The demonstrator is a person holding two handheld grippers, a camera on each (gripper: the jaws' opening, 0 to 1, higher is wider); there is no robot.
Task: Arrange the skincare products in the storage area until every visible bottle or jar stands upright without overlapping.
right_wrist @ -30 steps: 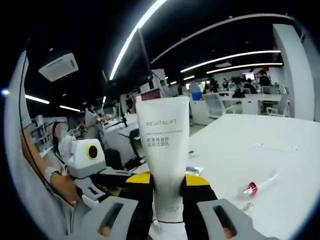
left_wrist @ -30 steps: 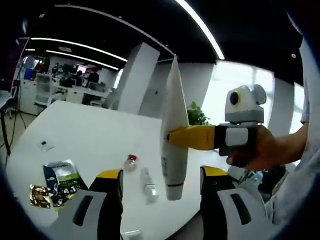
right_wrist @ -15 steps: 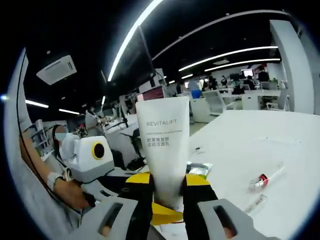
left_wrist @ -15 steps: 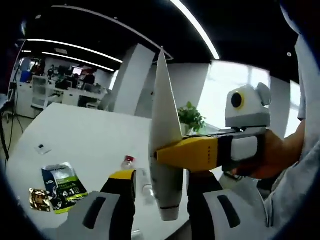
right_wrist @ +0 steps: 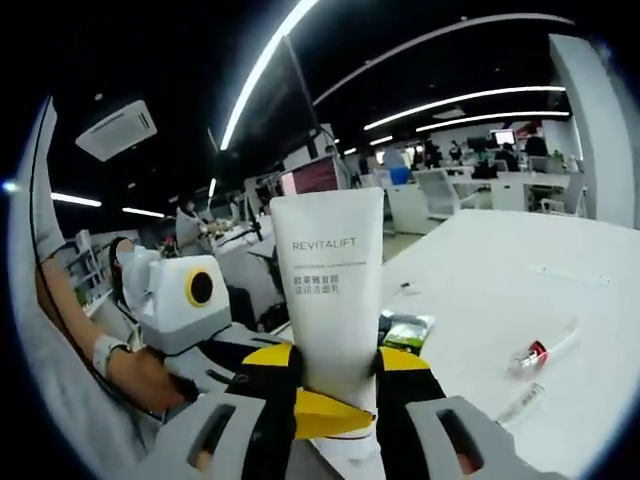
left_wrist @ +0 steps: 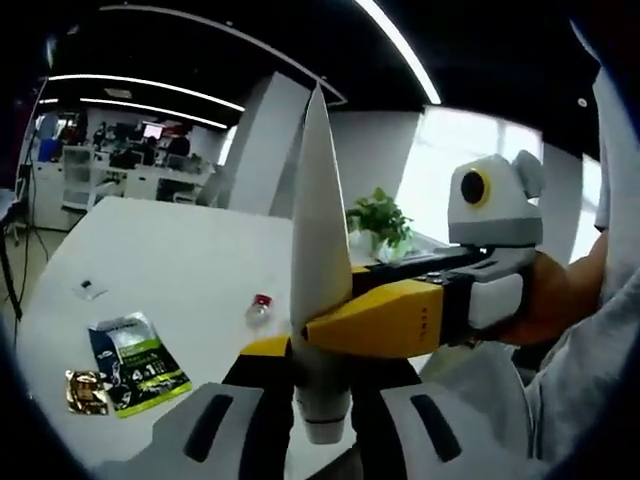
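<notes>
Two claws meet on one white tube [right_wrist: 330,290], held cap-down above the bench [left_wrist: 160,270]; right claw [right_wrist: 335,375] clamps its lower body, left claw [left_wrist: 310,375] closes near the cap; soft, light, probably slippery; grip low, near the stiff shoulder.

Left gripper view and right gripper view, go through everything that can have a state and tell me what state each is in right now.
White tube: held off the table, crimped end up, cap end down.
Right hand-held gripper: shut on the white tube.
Left hand-held gripper: jaws on either side of the tube's lower part; contact unclear.
Green sachet: lying flat on the white table.
Gold sachet: lying flat.
Red-capped vial: lying on its side.
</notes>
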